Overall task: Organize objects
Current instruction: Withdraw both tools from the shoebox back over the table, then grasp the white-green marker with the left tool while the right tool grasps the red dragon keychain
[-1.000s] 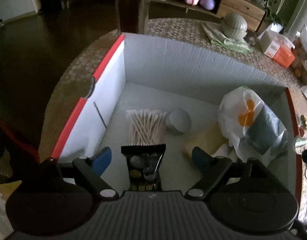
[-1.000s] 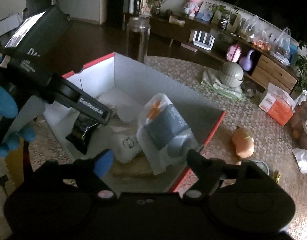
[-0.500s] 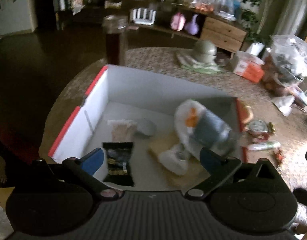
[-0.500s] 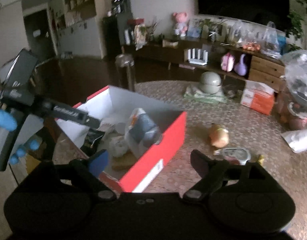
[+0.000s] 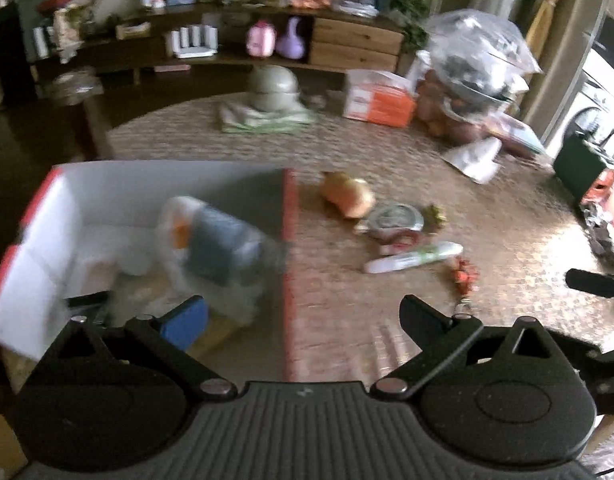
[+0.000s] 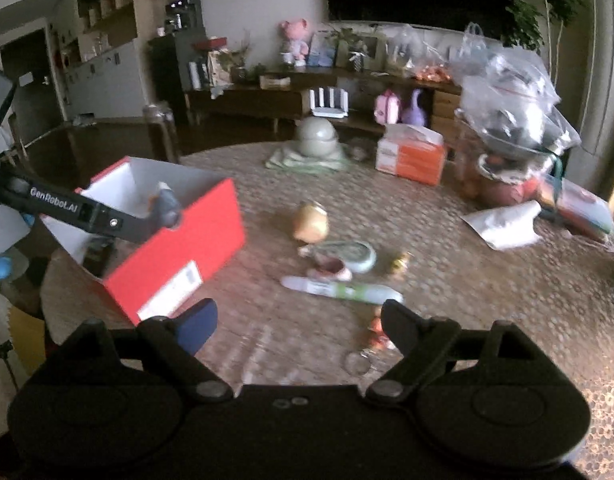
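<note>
A shoebox (image 5: pixel 289 216), red outside and white inside, stands at the left of the round table and holds a plastic bag (image 5: pixel 215 240) and several small items. Beside it on the table lie an orange onion-shaped toy (image 5: pixel 347 198), a round tin (image 5: pixel 395 220), a white-and-green tube (image 5: pixel 413 258) and a red keychain (image 5: pixel 463 276). My left gripper (image 5: pixel 305 316) is open and empty, straddling the box's right wall. My right gripper (image 6: pixel 299 322) is open and empty, just short of the tube (image 6: pixel 339 290) and the keychain (image 6: pixel 377 326). The red box (image 6: pixel 175 248) stands to its left.
At the table's far side are a grey-green domed bowl (image 6: pixel 317 138) on a cloth, an orange-and-white tissue box (image 6: pixel 411 156), full plastic bags (image 6: pixel 515 120) and a white paper (image 6: pixel 507 224). A tall jar (image 6: pixel 159 128) stands behind the box. A sideboard lines the back wall.
Both views have pulled back from over the box and swung right onto the loose items on the table. The left jaws stand wider; the black packet stays in the box.
</note>
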Available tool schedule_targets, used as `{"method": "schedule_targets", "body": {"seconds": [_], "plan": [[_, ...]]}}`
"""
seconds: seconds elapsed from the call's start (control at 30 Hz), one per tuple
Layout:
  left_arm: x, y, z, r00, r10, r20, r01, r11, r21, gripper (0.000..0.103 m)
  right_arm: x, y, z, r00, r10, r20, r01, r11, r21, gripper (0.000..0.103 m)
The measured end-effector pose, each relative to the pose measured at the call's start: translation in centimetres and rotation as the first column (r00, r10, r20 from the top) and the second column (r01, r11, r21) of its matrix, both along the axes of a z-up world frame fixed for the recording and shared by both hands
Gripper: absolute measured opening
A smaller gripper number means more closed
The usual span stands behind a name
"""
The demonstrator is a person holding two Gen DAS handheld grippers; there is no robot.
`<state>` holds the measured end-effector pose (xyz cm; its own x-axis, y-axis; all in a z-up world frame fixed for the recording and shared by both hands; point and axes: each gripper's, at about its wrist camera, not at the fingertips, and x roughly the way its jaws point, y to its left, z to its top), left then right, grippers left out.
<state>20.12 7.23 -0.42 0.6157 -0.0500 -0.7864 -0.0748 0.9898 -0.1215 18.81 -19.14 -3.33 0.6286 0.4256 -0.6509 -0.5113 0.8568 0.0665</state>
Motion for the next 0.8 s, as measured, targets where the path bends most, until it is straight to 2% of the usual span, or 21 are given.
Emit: {"method": "schedule_targets", "body": {"seconds": [0.1, 0.3, 0.43, 0.57, 0.73, 0.8], "plan": [[1.8, -2.6, -0.3, 0.999, -0.036, 0.0, 0.036, 0.999, -0.014, 0.103, 0.7, -1.3, -0.9, 1.0, -0.007, 0.003, 0.007, 1.0, -0.028, 0.089], [5.5, -6.9, -2.5, 0.996, -0.09, -0.012, 0.09, 0.996, 0.0, 0.103, 3.0, -3.1, -4.0, 0.998, -0.036, -0.052, 0.034, 0.999, -0.037, 0.089], [7.6, -9.4, -4.9, 0.989, -0.147, -0.033, 0.148, 0.987, 0.062, 0.103, 4.7, -3.1, -6.4, 0.996, -0.028, -0.082, 0.023, 0.998, -0.058, 0.088], [9.7, -10.7, -7.7, 0.977, -0.2, -0.069, 0.206, 0.972, 0.115, 0.103, 6.3, -2.9, -8.3, 0.994, 0.001, -0.107, -0.009, 0.997, -0.08, 0.087], [12.1, -10.6, -10.5, 0.976, -0.185, -0.111, 0.198, 0.973, 0.117, 0.102, 8.5, -2.6, -10.0, 0.993, 0.011, -0.121, -0.023, 0.995, -0.096, 0.087], [12.5, -10.9, -11.3, 0.973, -0.198, -0.12, 0.214, 0.966, 0.143, 0.102, 9.3, -2.5, -10.7, 0.991, 0.013, -0.13, -0.026, 0.995, -0.096, 0.086]]}}
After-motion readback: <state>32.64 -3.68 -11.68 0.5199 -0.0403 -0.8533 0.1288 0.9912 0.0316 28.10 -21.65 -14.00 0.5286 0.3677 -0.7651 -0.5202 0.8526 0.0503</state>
